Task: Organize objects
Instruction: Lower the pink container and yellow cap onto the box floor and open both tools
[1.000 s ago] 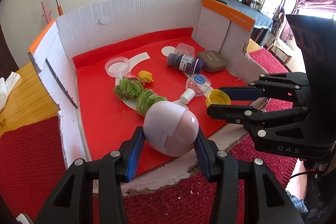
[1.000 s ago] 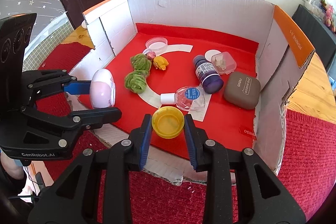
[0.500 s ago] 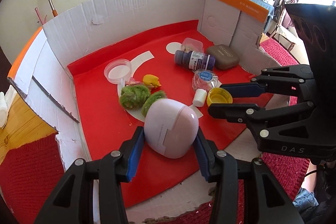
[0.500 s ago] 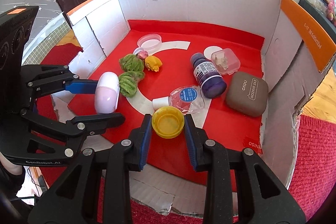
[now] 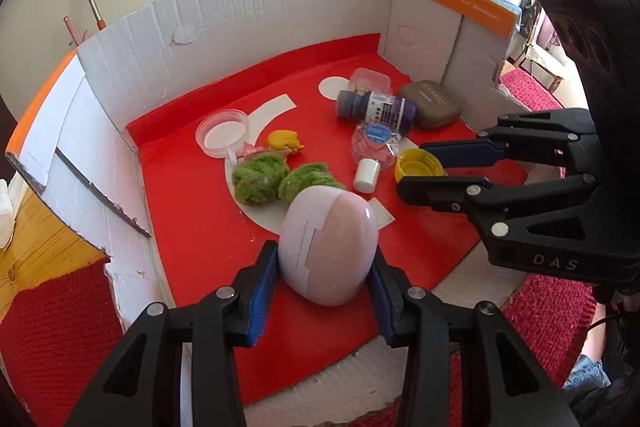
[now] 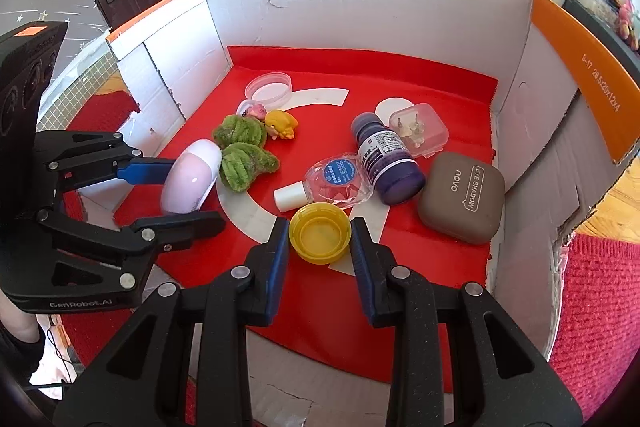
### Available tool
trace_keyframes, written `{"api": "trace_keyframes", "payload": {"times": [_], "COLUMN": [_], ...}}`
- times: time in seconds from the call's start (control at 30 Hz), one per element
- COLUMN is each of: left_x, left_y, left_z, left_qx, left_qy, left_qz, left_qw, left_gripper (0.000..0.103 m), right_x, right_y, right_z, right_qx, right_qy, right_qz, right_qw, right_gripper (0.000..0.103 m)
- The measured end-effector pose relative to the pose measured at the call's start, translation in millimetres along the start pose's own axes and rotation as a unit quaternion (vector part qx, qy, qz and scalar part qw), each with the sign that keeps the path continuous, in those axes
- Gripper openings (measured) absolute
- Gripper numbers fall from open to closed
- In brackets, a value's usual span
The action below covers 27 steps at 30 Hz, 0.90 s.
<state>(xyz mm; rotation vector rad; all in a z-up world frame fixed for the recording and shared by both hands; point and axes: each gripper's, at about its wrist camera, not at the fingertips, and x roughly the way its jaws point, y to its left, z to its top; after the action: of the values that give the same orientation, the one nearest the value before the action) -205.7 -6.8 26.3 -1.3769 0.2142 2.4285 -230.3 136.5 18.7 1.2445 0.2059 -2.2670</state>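
My left gripper (image 5: pixel 326 259) is shut on a pale pink egg-shaped case (image 5: pixel 328 243), held over the red floor of a cardboard box (image 5: pixel 248 27); the case also shows in the right wrist view (image 6: pixel 191 177). My right gripper (image 6: pixel 320 239) is shut on a yellow bottle cap (image 6: pixel 320 237), held just in front of a small clear bottle (image 6: pixel 340 179). The cap also shows in the left wrist view (image 5: pixel 418 165), between the right gripper's fingers.
On the box floor lie two green fuzzy balls (image 6: pixel 240 151), a yellow toy (image 6: pixel 282 123), a clear round lid (image 6: pixel 268 87), a purple bottle (image 6: pixel 386 157), a clear small case (image 6: pixel 418 125) and a brown eye-shadow case (image 6: pixel 462 199). Box walls stand at the back and sides.
Both grippers have moved forward over the box's front edge and further in above the red floor, each still holding its object.
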Motion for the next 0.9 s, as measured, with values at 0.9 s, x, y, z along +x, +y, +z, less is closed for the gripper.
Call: {"api": "trace_keyframes", "payload": {"times": [0.9], "left_x": [1], "left_y": [6], "left_z": [-1], "left_qx": [-0.01], "left_qy": [0.004], "left_qz": [0.013], "left_qw": [0.9999], "left_gripper": [0.053], "right_x": [2], "right_y": [0], "right_z": [1], "right_qx": [0.005], "right_qy": [0.006], "right_qz": [-0.014], "right_qw": [1.0], "right_gripper": [0.029]}}
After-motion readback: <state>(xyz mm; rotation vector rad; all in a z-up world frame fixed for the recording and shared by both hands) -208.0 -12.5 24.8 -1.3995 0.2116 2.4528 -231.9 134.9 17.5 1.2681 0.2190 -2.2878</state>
